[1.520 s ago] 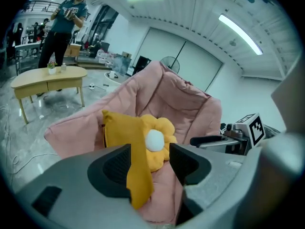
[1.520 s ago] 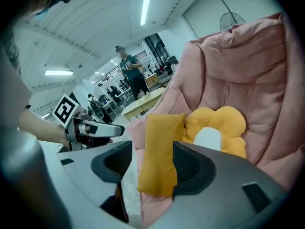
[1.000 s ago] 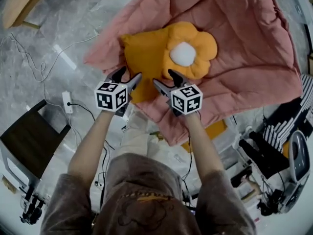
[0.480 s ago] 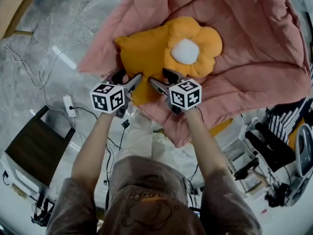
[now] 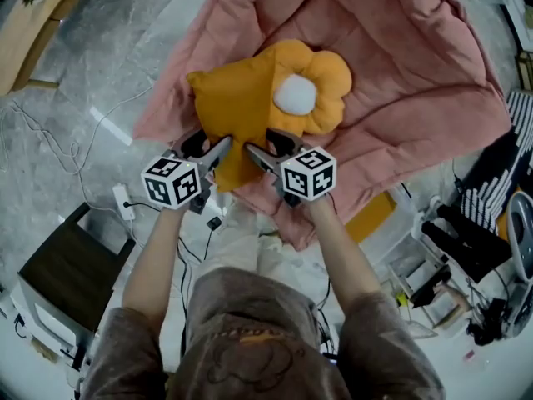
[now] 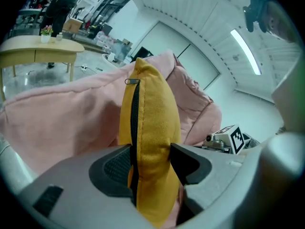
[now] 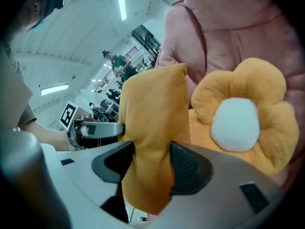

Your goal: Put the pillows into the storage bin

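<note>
A square orange pillow (image 5: pixel 233 107) lies on a pink quilt (image 5: pixel 400 82), with a flower-shaped orange pillow (image 5: pixel 308 94) with a white centre resting on its right side. My left gripper (image 5: pixel 205 150) and right gripper (image 5: pixel 268 148) are side by side at the square pillow's near edge, and both sets of jaws are closing. In the left gripper view the pillow's zipped edge (image 6: pixel 147 128) stands upright between the pads of the left gripper (image 6: pixel 150 161), which press on it. In the right gripper view the right gripper (image 7: pixel 151 163) pinches the same pillow (image 7: pixel 152 118), with the flower pillow (image 7: pixel 243 123) just beyond.
The quilt hangs over a raised surface. A dark chair (image 5: pixel 58 265), a power strip (image 5: pixel 125 202) and cables are on the grey floor at left. A wooden table (image 5: pixel 33 23) is at the far left. Racks, striped cloth (image 5: pixel 516 123) and clutter crowd the right side.
Both grippers have moved forward onto the square pillow's near edge and their jaws have narrowed onto it. The pillow's near edge has bunched up between them.
</note>
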